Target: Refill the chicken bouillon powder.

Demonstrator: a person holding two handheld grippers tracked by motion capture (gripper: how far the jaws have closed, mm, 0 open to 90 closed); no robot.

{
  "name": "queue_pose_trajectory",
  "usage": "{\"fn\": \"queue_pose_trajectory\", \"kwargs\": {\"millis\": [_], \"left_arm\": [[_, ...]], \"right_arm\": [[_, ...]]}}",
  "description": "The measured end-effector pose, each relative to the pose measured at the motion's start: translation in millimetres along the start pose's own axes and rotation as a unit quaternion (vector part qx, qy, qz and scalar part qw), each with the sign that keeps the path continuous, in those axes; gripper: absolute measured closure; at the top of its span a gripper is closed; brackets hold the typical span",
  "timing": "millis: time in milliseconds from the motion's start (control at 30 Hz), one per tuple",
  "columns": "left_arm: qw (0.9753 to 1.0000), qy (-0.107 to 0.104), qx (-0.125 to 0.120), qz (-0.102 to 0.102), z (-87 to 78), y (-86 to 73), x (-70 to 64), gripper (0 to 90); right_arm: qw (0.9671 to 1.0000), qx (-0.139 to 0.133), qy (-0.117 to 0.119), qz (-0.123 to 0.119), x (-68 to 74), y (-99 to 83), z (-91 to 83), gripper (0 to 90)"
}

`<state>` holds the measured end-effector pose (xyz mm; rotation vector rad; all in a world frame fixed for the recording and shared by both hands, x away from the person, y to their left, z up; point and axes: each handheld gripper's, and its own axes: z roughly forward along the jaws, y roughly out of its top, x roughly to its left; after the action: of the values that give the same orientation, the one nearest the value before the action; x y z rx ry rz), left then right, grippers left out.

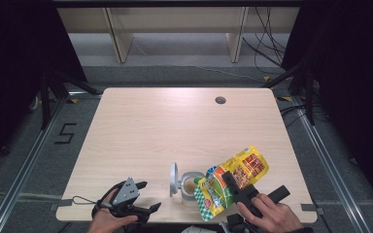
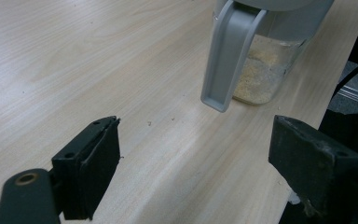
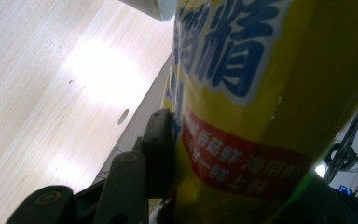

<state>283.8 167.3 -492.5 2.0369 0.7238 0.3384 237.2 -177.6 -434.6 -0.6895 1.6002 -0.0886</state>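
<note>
One soft, crinkly bag [image 1: 233, 182] is clamped mid-body by the right gripper [image 1: 236, 188]; the left gripper [image 1: 143, 196] is held spread apart.

A yellow snack bag [image 1: 230, 182] with green, orange and red printing hangs tilted above the near edge of the table, its lower end tipped down over the container's open mouth. Blue lettering and a red band run across the bag's front [image 3: 261, 93]. The clear plastic container [image 1: 190, 187] stands upright near the table's front edge, its grey lid [image 1: 174, 178] flipped open to the left. Pale beige granules fill its bottom part [image 2: 261, 77].
</note>
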Motion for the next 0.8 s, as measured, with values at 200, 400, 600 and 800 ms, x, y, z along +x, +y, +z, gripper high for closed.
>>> {"fn": "queue_pose_trajectory", "kwargs": {"millis": [200,400,600,800], "left_arm": [[1.0000,-0.002,0.002,-0.002,0.2,-0.1,0.2,16.0],[1.0000,-0.001,0.001,-0.005,0.1,-0.2,-0.2,16.0],[1.0000,0.000,0.000,-0.006,0.0,-0.3,-0.2,16.0],[1.0000,0.000,0.000,-0.005,-0.1,-0.2,-0.3,16.0]], "right_arm": [[1.0000,0.000,-0.001,0.000,0.0,-0.1,-0.2,62.8],[1.0000,-0.001,0.002,-0.003,-0.2,0.2,0.3,62.8],[1.0000,0.000,0.000,-0.002,0.1,0.0,-0.2,62.8],[1.0000,-0.003,0.002,-0.008,-0.4,-0.9,-0.2,63.1]]}}
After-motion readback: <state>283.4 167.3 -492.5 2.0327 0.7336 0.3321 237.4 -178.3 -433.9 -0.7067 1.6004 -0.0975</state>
